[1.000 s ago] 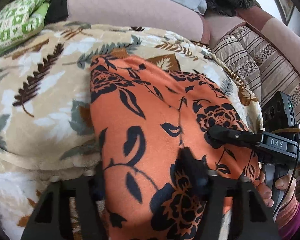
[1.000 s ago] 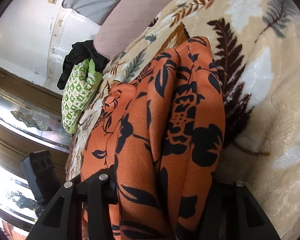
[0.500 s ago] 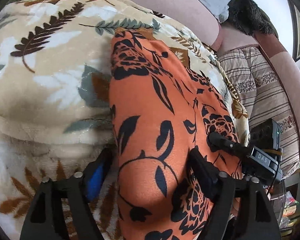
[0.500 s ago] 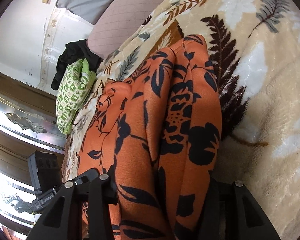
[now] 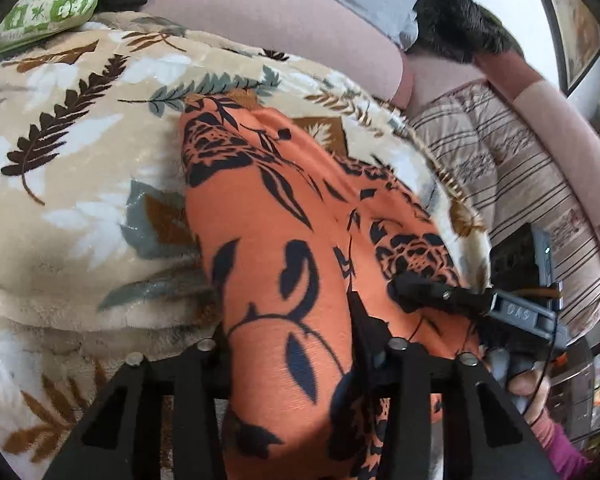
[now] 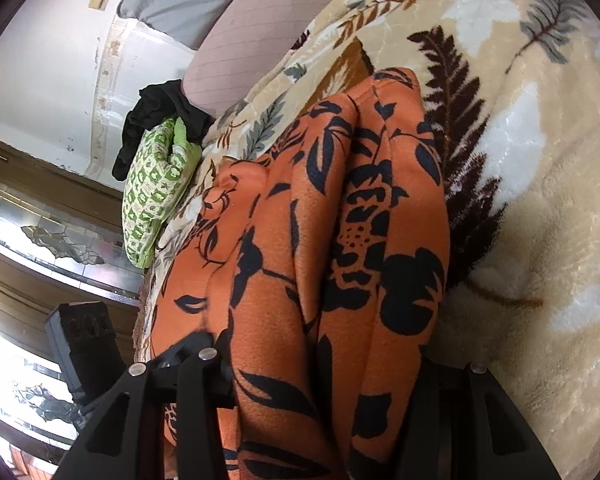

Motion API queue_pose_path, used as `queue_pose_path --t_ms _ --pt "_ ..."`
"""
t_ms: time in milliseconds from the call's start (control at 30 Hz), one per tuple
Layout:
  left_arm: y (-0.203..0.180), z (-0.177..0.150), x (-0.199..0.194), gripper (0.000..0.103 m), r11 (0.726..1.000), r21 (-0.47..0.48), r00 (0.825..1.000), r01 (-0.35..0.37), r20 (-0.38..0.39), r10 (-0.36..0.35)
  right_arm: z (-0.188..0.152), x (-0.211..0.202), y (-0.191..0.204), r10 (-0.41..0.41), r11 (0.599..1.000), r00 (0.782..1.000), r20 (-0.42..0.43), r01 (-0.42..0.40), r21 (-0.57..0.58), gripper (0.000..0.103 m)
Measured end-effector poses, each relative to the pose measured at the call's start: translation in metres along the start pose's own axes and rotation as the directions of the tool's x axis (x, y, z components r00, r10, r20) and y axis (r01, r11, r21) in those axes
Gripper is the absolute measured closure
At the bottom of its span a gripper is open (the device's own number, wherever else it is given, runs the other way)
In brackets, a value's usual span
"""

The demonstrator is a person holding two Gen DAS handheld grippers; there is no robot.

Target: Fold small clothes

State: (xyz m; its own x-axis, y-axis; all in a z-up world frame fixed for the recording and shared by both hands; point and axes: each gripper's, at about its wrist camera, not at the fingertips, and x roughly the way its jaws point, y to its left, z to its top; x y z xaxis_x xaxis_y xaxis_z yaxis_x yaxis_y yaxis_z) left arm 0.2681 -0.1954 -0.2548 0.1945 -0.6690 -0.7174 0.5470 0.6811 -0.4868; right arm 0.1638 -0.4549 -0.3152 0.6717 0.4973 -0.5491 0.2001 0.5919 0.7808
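Since the last frame: left tongs (image 5: 296, 356) have closed in from a wide spread to a pinch on the cloth's near end; the left view has swung back up, so the green cushion shows again; the right view is nearly unchanged.

Item: cloth (image 5: 284, 240), orange with black flower print. It lies lengthwise on the blanket, running away from both tongs, bunched into long ridges, with its near end gathered between the fingers of both.

Left tongs: pressed onto a thick fold of cloth, one finger on each side.

Right tongs (image 6: 324, 376): fingers stand fairly wide, with several layers of cloth filling the gap. Whether they bite firmly cannot be told. In the left view their tip rests on the cloth just right of the left tongs.

Step in hand, as judged: near edge gripped at two points, ready to lift and carry over for a fold.

Next move, as judged: raise both ends together, keep them level, carry the edge forward to the far end and lay it flat. The bulk in the right tongs may slip or drag unevenly.

Surroundings: leaf-print blanket (image 5: 72, 184) beneath and beyond the cloth; sofa back (image 5: 260, 12) past it; green cushion (image 6: 152, 188) far left of the right tongs, with a black garment (image 6: 160, 112) above it.
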Motion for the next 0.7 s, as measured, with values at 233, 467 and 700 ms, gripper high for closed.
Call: queue_pose_path --t_ms 233,467,700 --pt "-0.013 -0.001 -0.013 0.065 0.999 0.043 0.999 -0.016 0.040 0.015 -0.004 -0.010 0.021 -0.026 0.998 0.999 0.039 0.028 -0.057 0.055" --pt "-0.027 0.000 -0.051 0.065 0.997 0.072 0.993 -0.033 0.115 0.024 -0.011 -0.033 0.054 -0.003 0.991 0.994 0.107 0.017 -0.132 0.055" --pt "-0.036 -0.005 -0.100 0.065 0.989 0.099 0.977 -0.109 0.195 0.088 -0.020 -0.044 0.092 0.050 0.985 0.990 0.130 -0.027 -0.169 0.055"
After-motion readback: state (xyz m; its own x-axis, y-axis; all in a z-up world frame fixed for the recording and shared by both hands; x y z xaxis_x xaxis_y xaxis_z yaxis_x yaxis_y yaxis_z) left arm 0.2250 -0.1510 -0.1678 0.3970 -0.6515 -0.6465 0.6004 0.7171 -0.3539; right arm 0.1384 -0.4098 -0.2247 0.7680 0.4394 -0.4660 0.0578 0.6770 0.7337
